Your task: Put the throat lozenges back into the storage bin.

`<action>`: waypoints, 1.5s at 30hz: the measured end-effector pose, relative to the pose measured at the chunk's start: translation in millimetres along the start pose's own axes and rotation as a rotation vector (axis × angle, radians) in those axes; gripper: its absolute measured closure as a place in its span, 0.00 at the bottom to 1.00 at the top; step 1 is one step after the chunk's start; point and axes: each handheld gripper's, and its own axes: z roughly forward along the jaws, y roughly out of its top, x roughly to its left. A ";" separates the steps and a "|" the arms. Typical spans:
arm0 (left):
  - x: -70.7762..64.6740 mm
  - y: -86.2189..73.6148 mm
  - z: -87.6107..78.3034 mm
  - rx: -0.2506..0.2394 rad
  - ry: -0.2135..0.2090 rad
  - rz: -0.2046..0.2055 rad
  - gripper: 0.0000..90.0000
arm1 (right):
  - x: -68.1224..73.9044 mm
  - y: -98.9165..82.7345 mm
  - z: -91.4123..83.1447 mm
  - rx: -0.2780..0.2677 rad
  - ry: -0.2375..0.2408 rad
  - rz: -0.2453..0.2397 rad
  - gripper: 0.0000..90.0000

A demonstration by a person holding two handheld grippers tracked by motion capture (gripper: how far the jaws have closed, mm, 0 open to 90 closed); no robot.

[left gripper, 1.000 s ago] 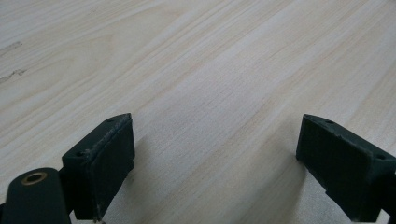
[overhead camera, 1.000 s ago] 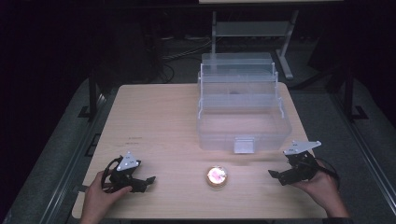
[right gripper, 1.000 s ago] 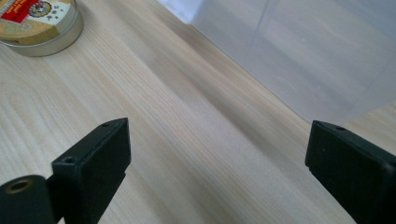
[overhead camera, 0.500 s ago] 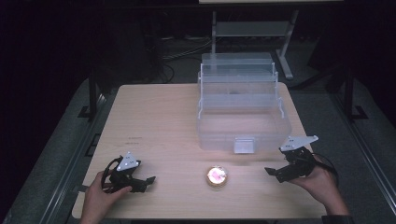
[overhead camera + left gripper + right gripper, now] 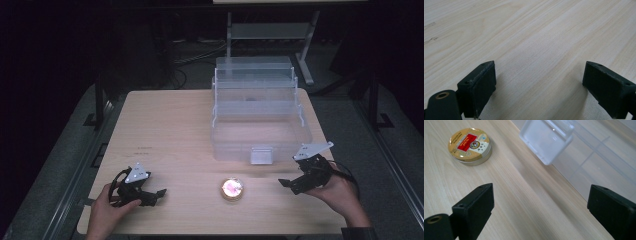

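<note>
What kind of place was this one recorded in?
Probably a lab or test room, not a home: a bare wooden table under a spotlight in a dark room, loose cables on the floor behind, and a metal stand beyond the clear box.

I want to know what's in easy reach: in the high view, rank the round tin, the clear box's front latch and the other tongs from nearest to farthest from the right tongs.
1. Front latch, just up and left of the right tongs.
2. Round tin, further left on the table.
3. Left tongs, far across at the left edge.

The first two are fairly close.
</note>
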 end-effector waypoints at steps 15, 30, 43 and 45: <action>0.0 0.0 0.0 0.000 0.000 0.000 0.12 | 9.5 19.5 6.8 0.026 0.024 -0.051 0.07; -0.2 0.0 0.1 -0.002 0.000 -0.003 0.12 | 20.2 38.7 15.3 0.059 0.051 -0.104 0.07; -0.1 0.1 0.0 0.000 -0.001 -0.003 0.12 | 30.0 51.5 27.9 0.092 0.079 -0.150 0.07; -0.1 0.1 0.0 0.001 -0.001 -0.003 0.12 | 32.5 54.7 30.4 0.097 0.087 -0.156 0.07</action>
